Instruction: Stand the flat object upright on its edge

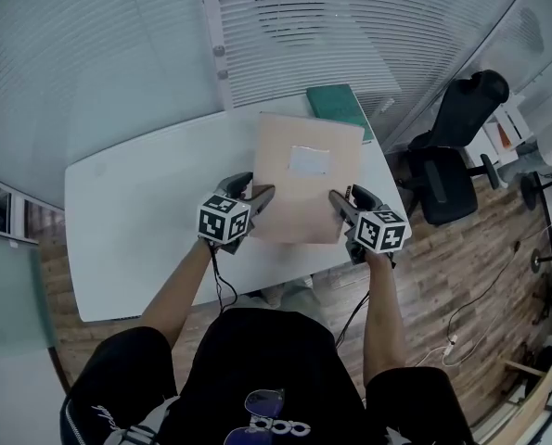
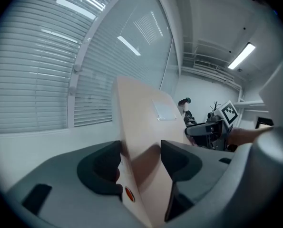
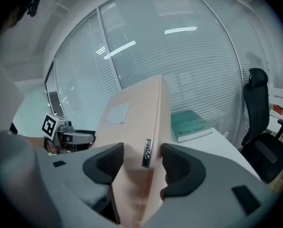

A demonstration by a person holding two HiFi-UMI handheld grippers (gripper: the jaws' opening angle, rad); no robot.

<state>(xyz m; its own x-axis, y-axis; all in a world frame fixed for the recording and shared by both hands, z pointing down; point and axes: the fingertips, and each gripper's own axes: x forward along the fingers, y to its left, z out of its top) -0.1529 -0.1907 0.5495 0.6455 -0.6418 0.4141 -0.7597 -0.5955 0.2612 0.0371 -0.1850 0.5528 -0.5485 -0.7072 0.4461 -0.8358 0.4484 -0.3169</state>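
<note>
Flat box (image 1: 305, 176) is held over table (image 1: 136, 221) between left gripper (image 1: 260, 196) at 8 o'clock and right gripper (image 1: 342, 199) at 4 o'clock; book (image 1: 339, 105) is laid behind at 1 o'clock.

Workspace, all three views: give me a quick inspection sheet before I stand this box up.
Surface: white table, no spills seen.
Job's things: tan flat box, tilted, held at its left and right edges, not yet upright.
Clutter: green book at the table's far edge, beyond the box.
Grippers: left gripper and right gripper each shut on the box.
Cables: black cable hangs below the left gripper; plug strip on the floor at right.
Surroundings: black office chair right of the table; blinds behind.
</note>
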